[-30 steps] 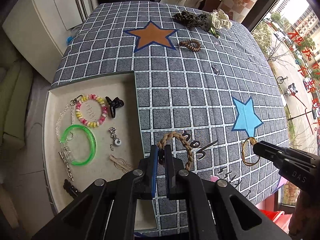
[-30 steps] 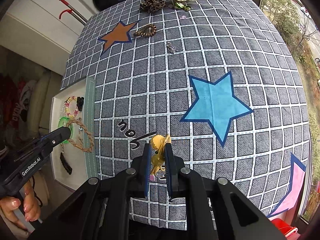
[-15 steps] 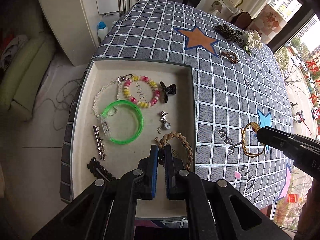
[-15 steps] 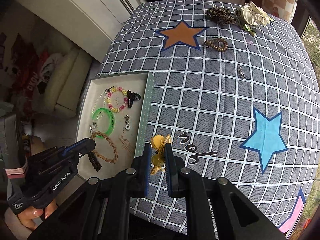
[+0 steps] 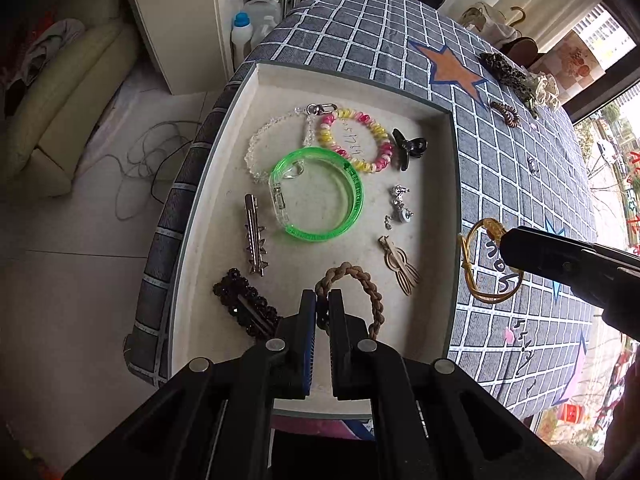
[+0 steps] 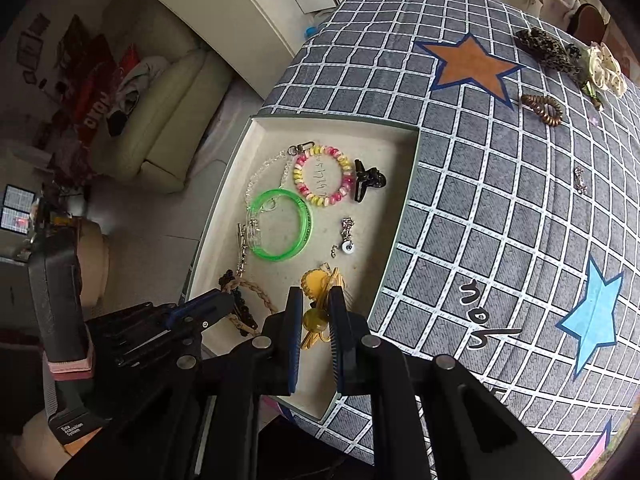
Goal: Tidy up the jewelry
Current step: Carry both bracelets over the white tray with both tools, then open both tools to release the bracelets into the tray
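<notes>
- Grey checked tablecloth [image 5: 500,168] with orange and blue star patches, filling the right half of both frames; tiled floor and pale sofa [image 5: 60,108] at left.
- Cream tray [image 5: 224,216] at frame centre, set into the near left part of the table.
- Inside tray: green bangle [image 5: 352,200], pink-and-yellow bead bracelet [image 5: 380,136], clear bead chain [image 5: 256,148], black claw clip [image 5: 410,148], silver spiked clip [image 5: 254,240], dark beaded clip [image 5: 244,304], small charm [image 5: 400,210], wooden hairpin [image 5: 400,264].
- Left gripper [image 5: 322,308], bottom centre of left view: pressed together on braided tan hair tie [image 5: 374,292], held just above the tray floor.
- Right gripper [image 6: 317,312], bottom centre of right view: pinching yellow hair tie [image 6: 314,318], over the tray's lower right corner; same loop seen at right of left view [image 5: 470,256].
- Upper right of frame, on cloth: brown spiral hair tie [image 6: 542,108], leopard scrunchie [image 6: 546,52], cream fabric flower [image 6: 604,72], small silver piece [image 6: 579,179].
</notes>
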Motion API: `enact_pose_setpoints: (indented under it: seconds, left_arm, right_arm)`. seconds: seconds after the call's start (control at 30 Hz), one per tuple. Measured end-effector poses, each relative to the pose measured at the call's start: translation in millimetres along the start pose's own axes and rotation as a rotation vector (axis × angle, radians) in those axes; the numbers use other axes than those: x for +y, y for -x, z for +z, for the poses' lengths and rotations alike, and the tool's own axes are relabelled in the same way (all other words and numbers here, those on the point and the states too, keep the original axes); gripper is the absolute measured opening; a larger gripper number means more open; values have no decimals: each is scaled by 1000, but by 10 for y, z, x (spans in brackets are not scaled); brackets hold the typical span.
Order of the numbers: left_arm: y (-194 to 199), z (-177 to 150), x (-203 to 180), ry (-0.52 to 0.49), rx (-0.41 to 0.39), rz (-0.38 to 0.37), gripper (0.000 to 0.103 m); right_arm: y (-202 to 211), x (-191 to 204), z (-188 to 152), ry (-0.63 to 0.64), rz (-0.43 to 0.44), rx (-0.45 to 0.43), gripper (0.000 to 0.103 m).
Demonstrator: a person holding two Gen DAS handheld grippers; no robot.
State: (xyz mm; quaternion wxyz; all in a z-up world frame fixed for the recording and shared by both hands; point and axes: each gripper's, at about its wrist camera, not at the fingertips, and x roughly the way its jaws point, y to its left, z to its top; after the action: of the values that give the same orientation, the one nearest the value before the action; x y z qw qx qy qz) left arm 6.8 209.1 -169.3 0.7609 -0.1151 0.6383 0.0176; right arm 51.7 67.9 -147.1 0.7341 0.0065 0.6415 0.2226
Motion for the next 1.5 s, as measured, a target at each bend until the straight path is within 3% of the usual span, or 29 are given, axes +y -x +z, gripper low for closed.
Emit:
enact_pose_setpoints:
  seconds: [0.5,1.23,1.5]
  left_arm:
    - [-426,-62,52,1,36,34,13]
    - [-597,-113,104,-11,45,121,13]
    - [-569,-101,85,-13,38,128,13]
  right_arm:
    - [-629,37,-82,-12,11,125,14]
    - [-1118,59,-85,59,-62,184,15]
    - [-1076,29,3,49,-44,184,32]
